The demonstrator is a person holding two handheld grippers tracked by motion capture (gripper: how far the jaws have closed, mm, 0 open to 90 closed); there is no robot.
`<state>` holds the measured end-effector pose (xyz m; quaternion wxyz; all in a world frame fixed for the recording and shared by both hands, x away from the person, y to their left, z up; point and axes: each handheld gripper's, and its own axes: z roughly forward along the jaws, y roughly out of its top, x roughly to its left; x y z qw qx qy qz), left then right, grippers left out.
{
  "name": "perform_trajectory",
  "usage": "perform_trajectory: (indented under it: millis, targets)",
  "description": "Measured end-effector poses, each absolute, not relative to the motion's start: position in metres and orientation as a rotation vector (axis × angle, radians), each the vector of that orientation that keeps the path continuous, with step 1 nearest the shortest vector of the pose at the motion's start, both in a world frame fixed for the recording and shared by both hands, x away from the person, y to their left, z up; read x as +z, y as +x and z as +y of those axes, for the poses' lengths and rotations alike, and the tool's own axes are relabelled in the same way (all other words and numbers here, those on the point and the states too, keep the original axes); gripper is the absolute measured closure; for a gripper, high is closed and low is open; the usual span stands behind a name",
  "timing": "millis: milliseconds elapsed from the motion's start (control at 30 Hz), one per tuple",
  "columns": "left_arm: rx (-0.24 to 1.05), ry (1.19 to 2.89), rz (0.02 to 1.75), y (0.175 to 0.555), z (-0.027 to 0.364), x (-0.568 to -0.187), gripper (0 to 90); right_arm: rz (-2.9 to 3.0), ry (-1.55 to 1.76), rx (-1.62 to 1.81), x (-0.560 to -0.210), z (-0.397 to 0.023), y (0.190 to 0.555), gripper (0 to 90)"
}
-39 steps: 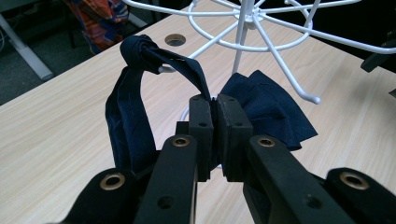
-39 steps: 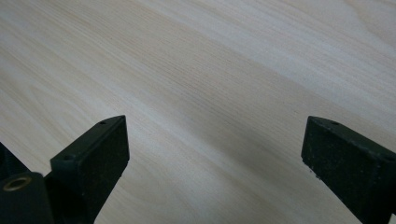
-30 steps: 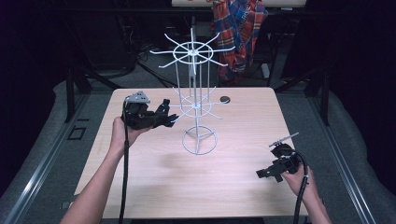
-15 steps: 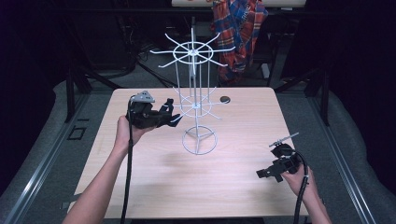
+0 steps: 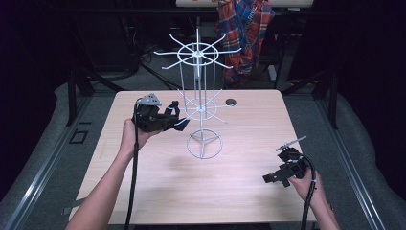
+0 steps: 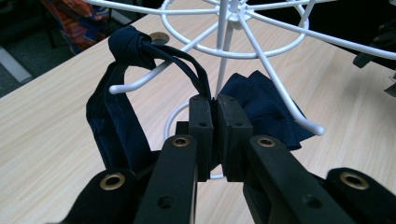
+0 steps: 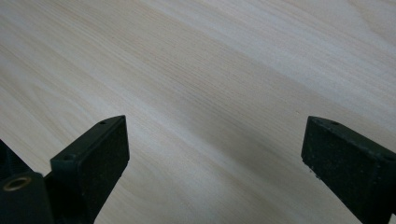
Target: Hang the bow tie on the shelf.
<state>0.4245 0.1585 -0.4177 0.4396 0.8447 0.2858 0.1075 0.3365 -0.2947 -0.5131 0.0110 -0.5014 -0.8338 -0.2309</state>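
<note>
Left of centre in the high view, the left gripper [image 5: 173, 117] is held beside the white wire rack [image 5: 203, 103]; the right gripper [image 5: 274, 176] sits lower right. Left gripper view: jaws pinched on dark blue cloth [image 6: 122, 116], looped over a rack hook. Right gripper view: jaws spread above bare table [image 7: 196, 70].

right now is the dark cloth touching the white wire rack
Touching. The left gripper view shows the dark cloth looped over a hook of the white wire rack.

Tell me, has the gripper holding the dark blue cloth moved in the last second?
Yes, slightly. The left gripper with its dark blue cloth has edged rightward, closer to the white wire rack.
</note>
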Motion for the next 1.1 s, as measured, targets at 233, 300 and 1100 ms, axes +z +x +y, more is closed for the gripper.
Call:
perform_trajectory:
  millis: [233, 300, 1100]
  targets:
    - [0.241, 2.122, 0.700, 0.426, 0.151, -0.427, 84.9, -2.599, -1.567, -0.722, -0.514, -0.295, 0.337, 7.2]
    - [0.236, 2.125, 0.694, 0.427, 0.150, -0.429, 84.9, -2.610, -1.568, -0.707, -0.515, -0.296, 0.337, 7.2]
    - [0.241, 2.119, 0.699, 0.426, 0.150, -0.443, 84.9, -2.583, -1.590, -0.750, -0.516, -0.292, 0.334, 7.2]
